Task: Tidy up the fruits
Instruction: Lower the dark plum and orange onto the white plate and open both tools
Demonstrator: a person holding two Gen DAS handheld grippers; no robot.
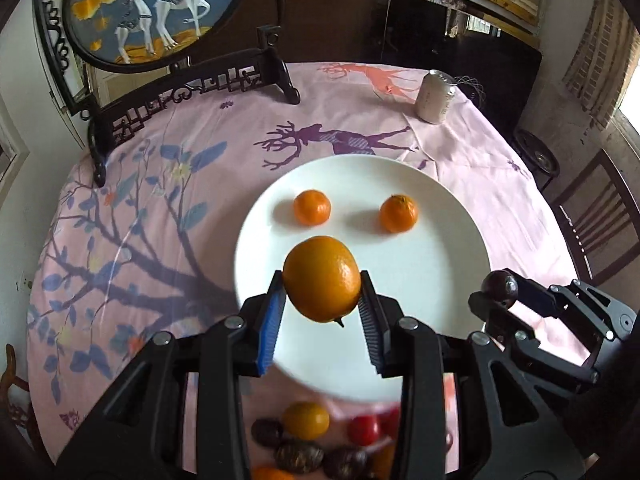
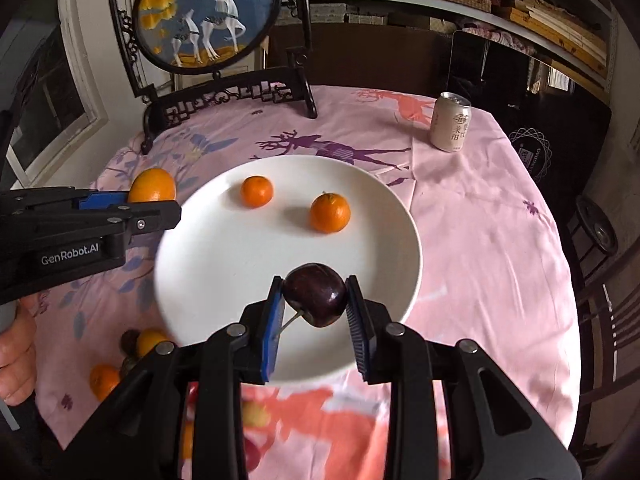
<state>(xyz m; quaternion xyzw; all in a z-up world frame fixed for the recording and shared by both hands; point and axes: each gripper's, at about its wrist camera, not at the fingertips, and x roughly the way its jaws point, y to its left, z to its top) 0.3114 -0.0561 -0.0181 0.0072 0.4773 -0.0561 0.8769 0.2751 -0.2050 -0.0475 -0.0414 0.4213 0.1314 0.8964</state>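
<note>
White plate (image 2: 192, 264) sits mid-table, carrying two small mandarins (image 2: 257, 191) (image 2: 330, 213) well apart on its far half. A larger orange (image 1: 322, 278) is held above the plate's near-left part; a dark purple plum (image 2: 315, 294), stem toward camera, is held over its near edge. More fruit (image 1: 306, 420), orange, red and dark, lies blurred just off the near rim.
</note>
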